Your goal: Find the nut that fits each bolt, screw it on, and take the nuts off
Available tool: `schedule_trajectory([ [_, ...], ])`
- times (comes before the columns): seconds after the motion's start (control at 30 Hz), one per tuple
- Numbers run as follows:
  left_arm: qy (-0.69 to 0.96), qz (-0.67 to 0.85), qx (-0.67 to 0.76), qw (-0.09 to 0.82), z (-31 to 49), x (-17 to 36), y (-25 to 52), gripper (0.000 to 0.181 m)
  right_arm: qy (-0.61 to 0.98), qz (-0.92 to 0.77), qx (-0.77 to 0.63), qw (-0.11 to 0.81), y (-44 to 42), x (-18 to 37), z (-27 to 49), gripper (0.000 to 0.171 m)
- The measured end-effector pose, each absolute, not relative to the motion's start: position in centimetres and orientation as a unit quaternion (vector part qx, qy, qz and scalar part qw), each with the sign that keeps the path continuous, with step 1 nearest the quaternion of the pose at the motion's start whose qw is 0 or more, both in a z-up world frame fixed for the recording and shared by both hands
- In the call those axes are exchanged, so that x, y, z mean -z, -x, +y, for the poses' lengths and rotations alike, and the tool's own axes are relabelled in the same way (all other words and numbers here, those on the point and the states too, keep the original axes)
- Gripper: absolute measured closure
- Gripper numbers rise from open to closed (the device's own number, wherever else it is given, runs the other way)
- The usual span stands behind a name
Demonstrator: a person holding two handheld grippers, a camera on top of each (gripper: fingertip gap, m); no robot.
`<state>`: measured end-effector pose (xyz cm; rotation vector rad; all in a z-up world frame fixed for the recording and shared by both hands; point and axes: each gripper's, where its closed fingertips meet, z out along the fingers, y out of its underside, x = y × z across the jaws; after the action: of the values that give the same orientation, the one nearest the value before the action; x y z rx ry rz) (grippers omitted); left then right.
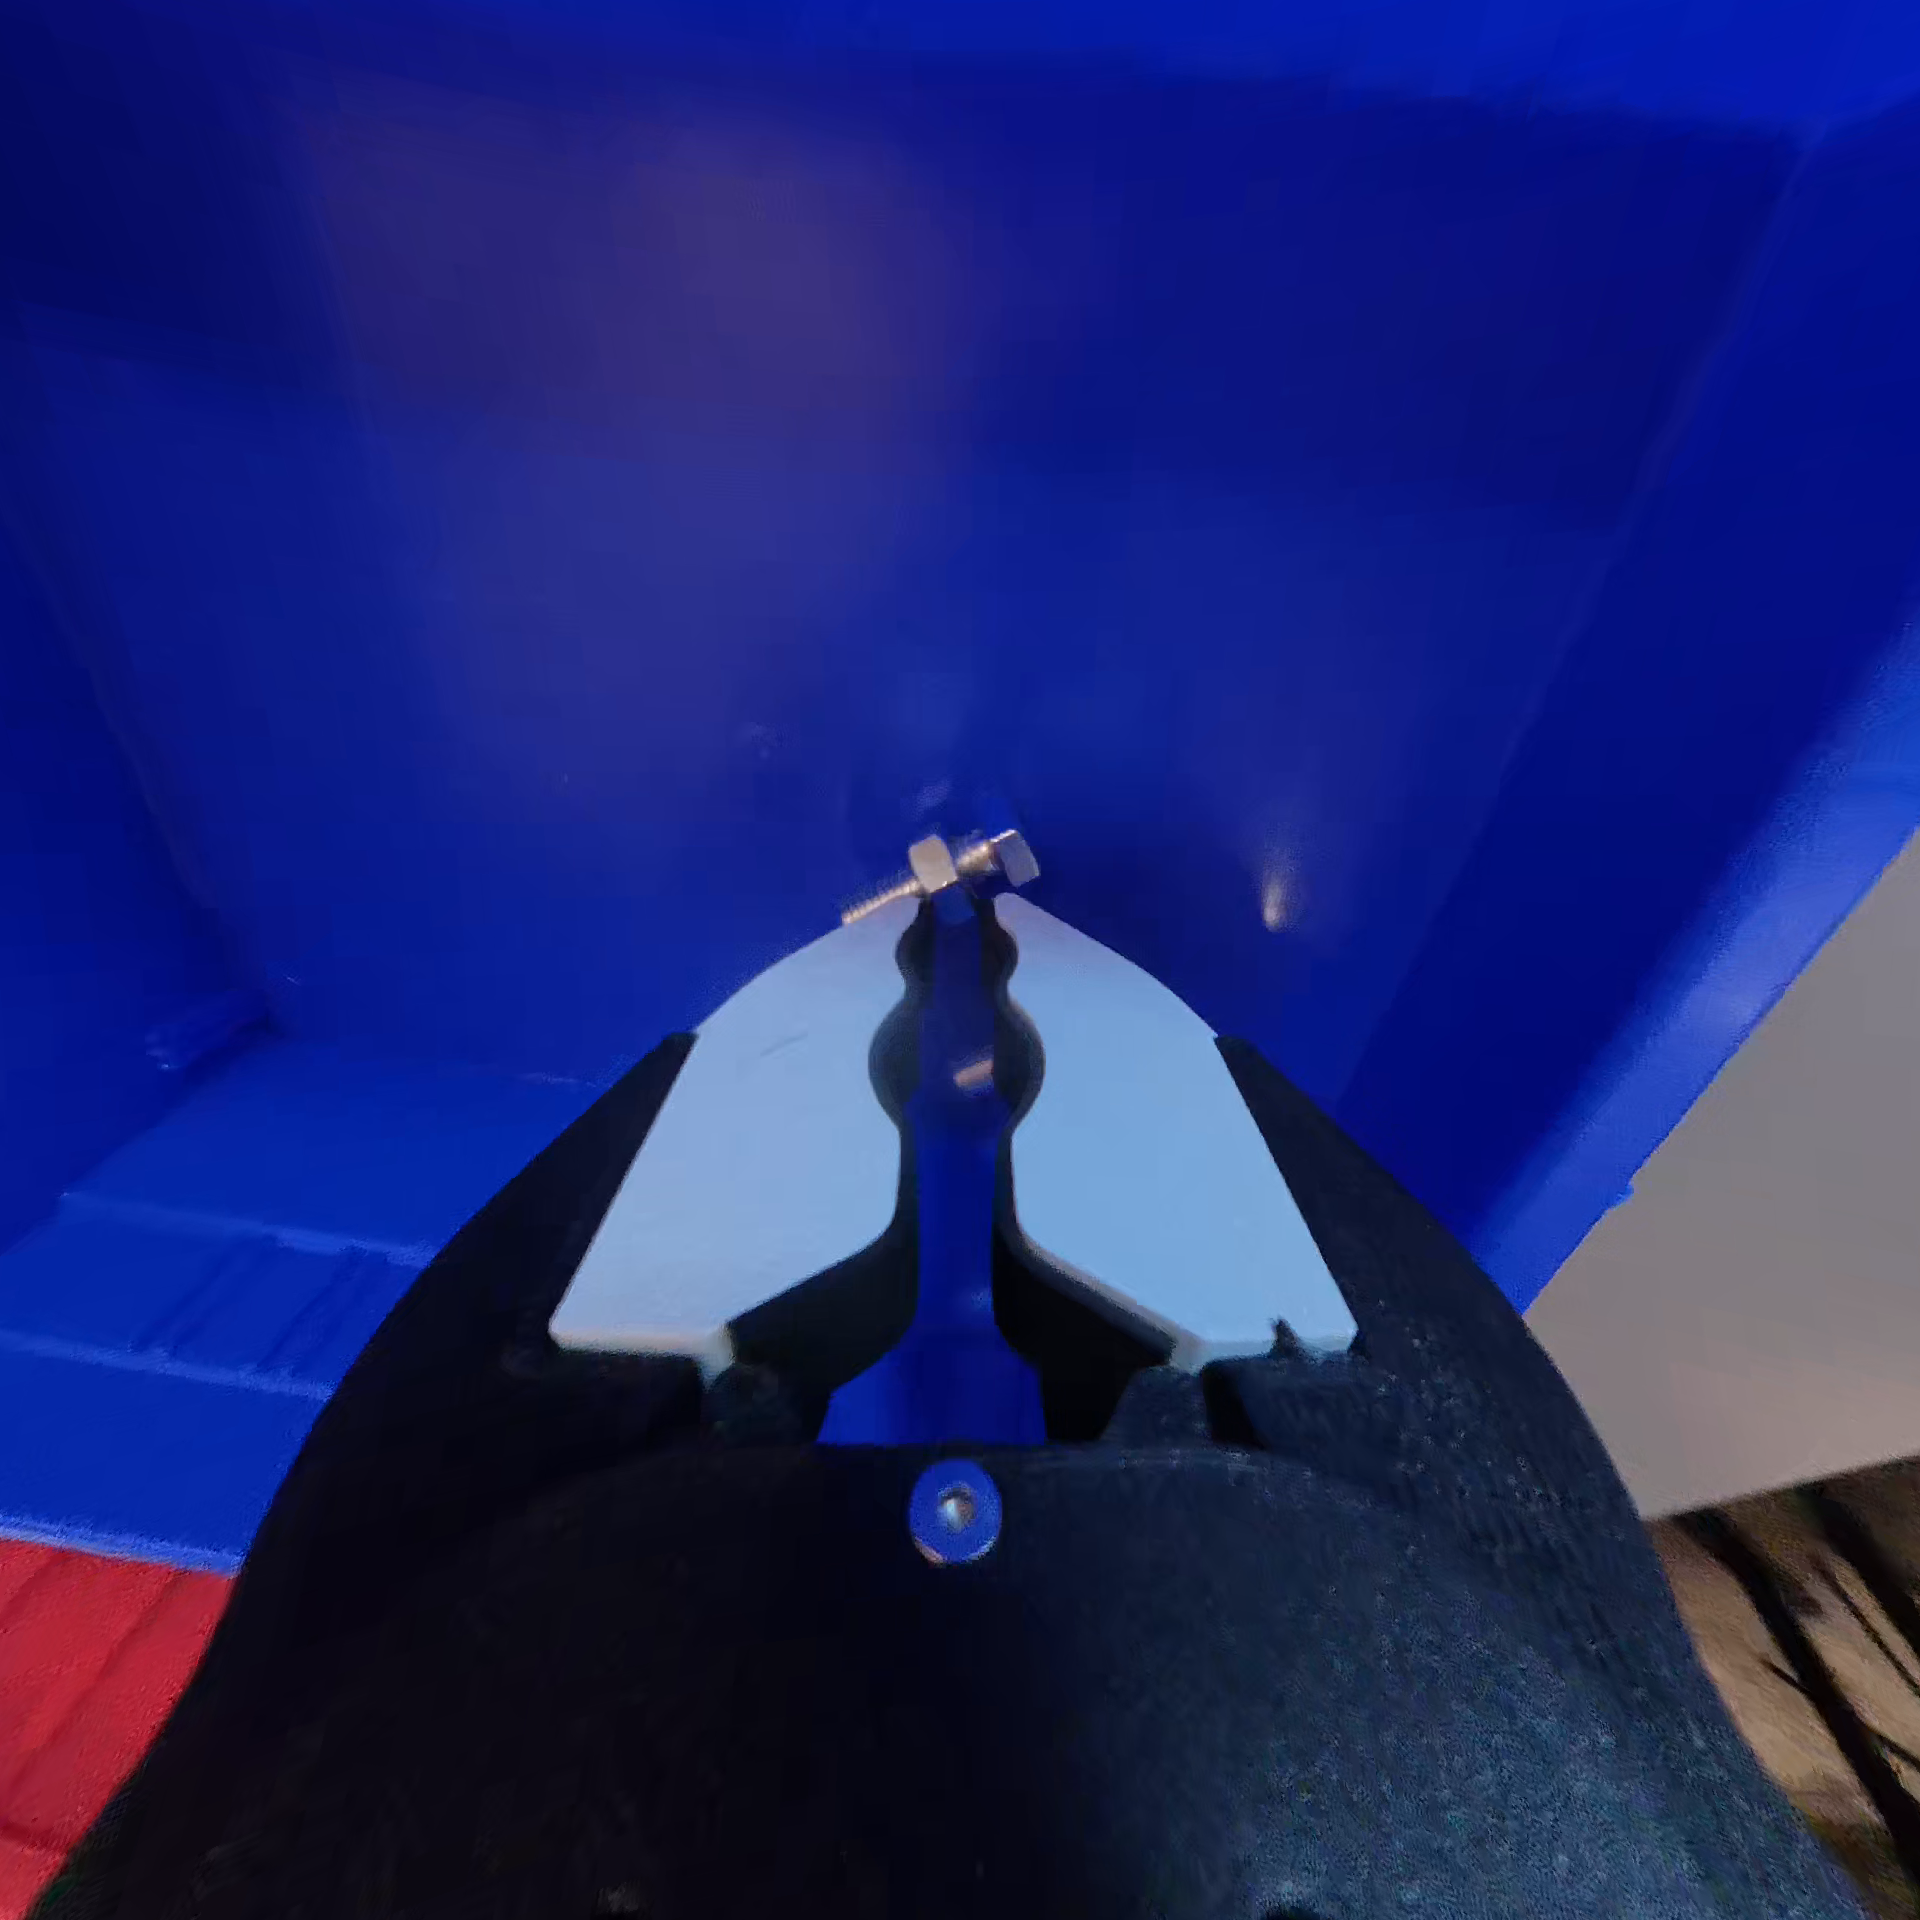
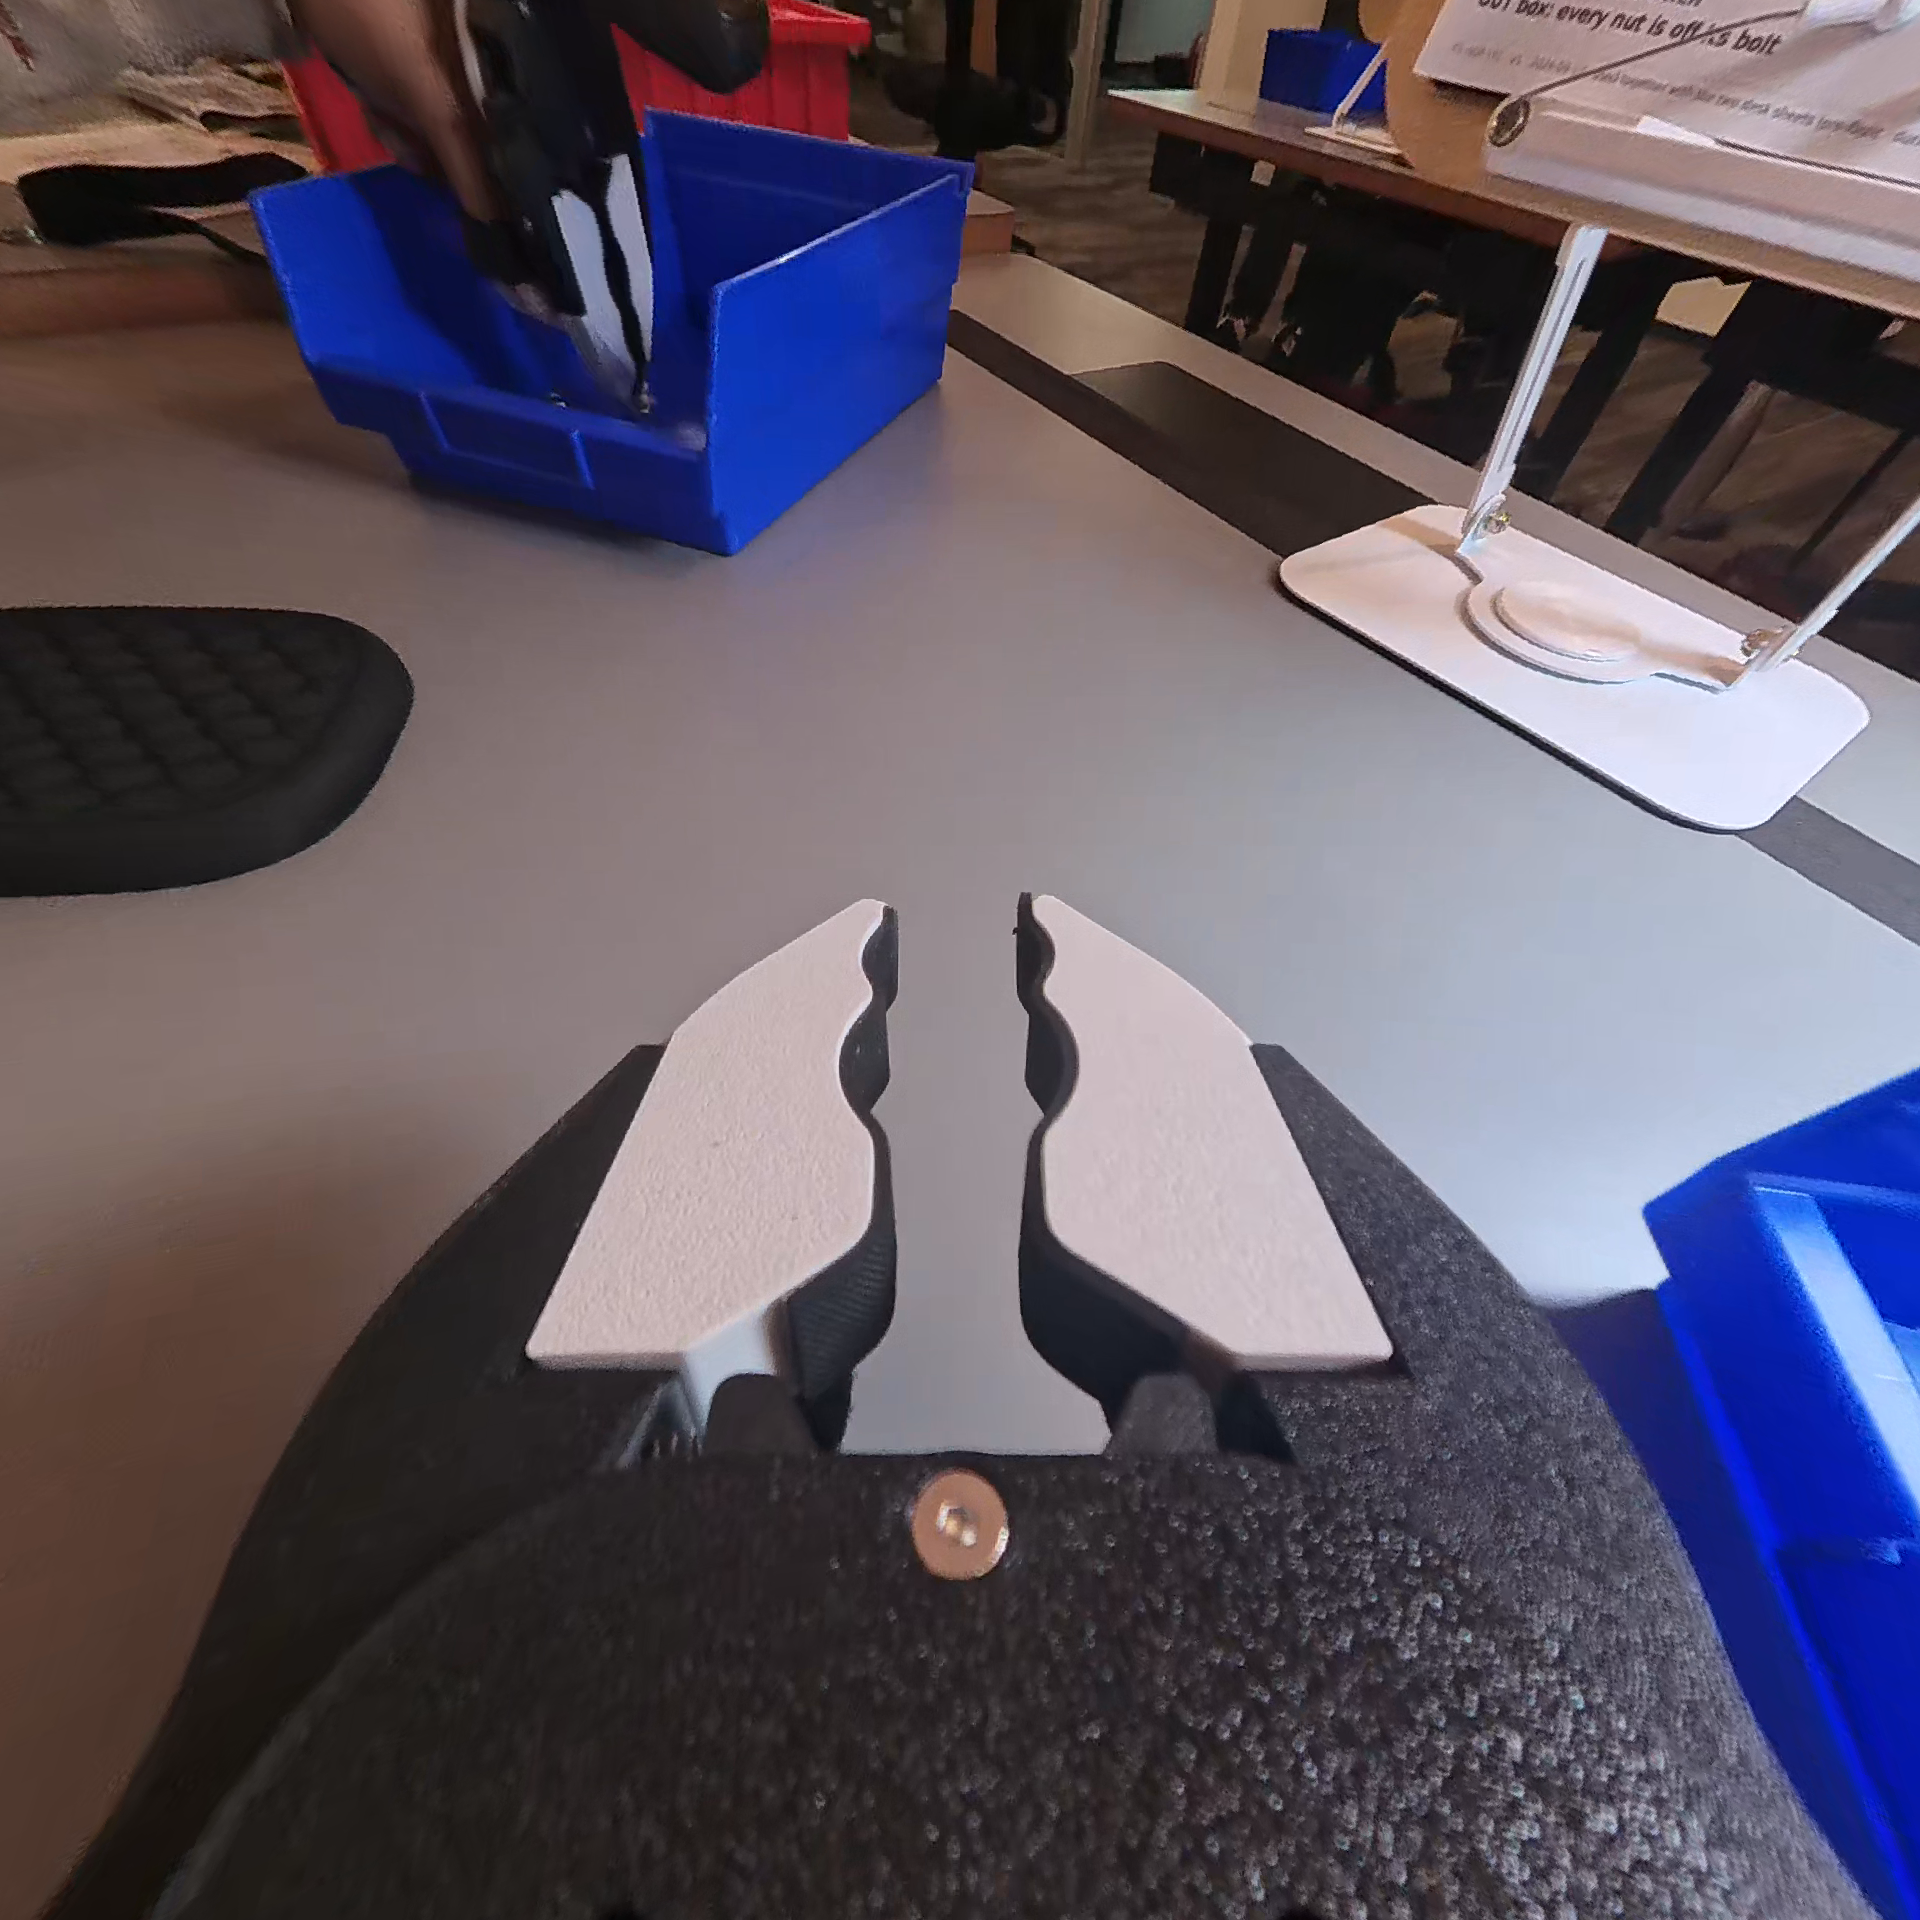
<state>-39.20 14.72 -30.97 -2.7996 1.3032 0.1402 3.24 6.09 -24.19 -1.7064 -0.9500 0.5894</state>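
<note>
Silver steel bolt (image 1: 940, 878) with a hex nut (image 1: 928, 864) threaded on it sits pinched crosswise in the left gripper's (image 1: 956, 914) white tips, down inside the blue plastic bin (image 2: 831, 343). Right gripper (image 2: 956, 920) hovers over the grey table (image 2: 1039, 707), jaws parted, holding nothing.

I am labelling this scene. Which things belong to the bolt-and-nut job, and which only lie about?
Job: bolt with nut on it, left gripper pinching it inside the blue bin, open right gripper.

Lying about: black pad, white stand, red bin.
</note>
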Motion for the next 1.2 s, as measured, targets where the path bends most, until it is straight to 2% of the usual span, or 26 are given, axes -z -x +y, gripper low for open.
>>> schedule_trajectory([
  [0.17, 0.892, 0.443, -0.062, 0.068, 14.4, 31.0, 38.2, 0.173, 0.713, -0.402, -0.251, 0.516, -2.7, 24.6, 5.9, 0.149],
  [0.4, 0.904, 0.419, -0.024, 0.08, 14.8, 30.1, 38.3, 0.168, 0.71, -0.41, -0.242, 0.519, -2.5, 24.6, 5.6, 0.15],
  [0.53, 0.918, 0.395, 0.022, 0.023, 13.6, 30.9, 38.3, 0.142, 0.712, -0.408, -0.245, 0.516, -2.5, 24.7, 5.6, 0.15],
  [0.67, 0.886, 0.463, -0.019, -0.006, 13.2, 31.5, 39.1, 0.137, 0.713, -0.411, -0.244, 0.513, -2.5, 24.9, 5.7, 0.15],
  [0.77, 0.866, 0.497, -0.051, -0.024, 13.8, 32.0, 39.9, 0.142, 0.715, -0.412, -0.245, 0.509, -2.4, 25.2, 5.7, 0.15],
  [0.9, 0.867, 0.497, -0.02, -0.046, 13.6, 32.5, 39.7, 0.169, 0.715, -0.415, -0.243, 0.508, -2.4, 25.3, 5.5, 0.15],
  [0.93, 0.865, 0.499, -0.02, -0.042, 13.7, 32.5, 39.6, 0.17, 0.715, -0.415, -0.243, 0.508, -2.5, 25.3, 5.5, 0.15],
  [1.03, 0.855, 0.518, -0.035, 0.014, 14.5, 30.9, 38.6, 0.17, 0.709, -0.415, -0.246, 0.514, -2.4, 25.0, 5.4, 0.15],
  [1.1, 0.849, 0.523, -0.022, 0.075, 14.5, 28.1, 36.1, 0.171, 0.699, -0.428, -0.23, 0.524, -2.0, 24.8, 5.4, 0.15],
  [1.2, 0.828, 0.548, 0.013, 0.118, 12.2, 24.6, 30.8, 0.171, 0.669, -0.478, -0.181, 0.54, -0.4, 24.6, 5.0, 0.15],
])
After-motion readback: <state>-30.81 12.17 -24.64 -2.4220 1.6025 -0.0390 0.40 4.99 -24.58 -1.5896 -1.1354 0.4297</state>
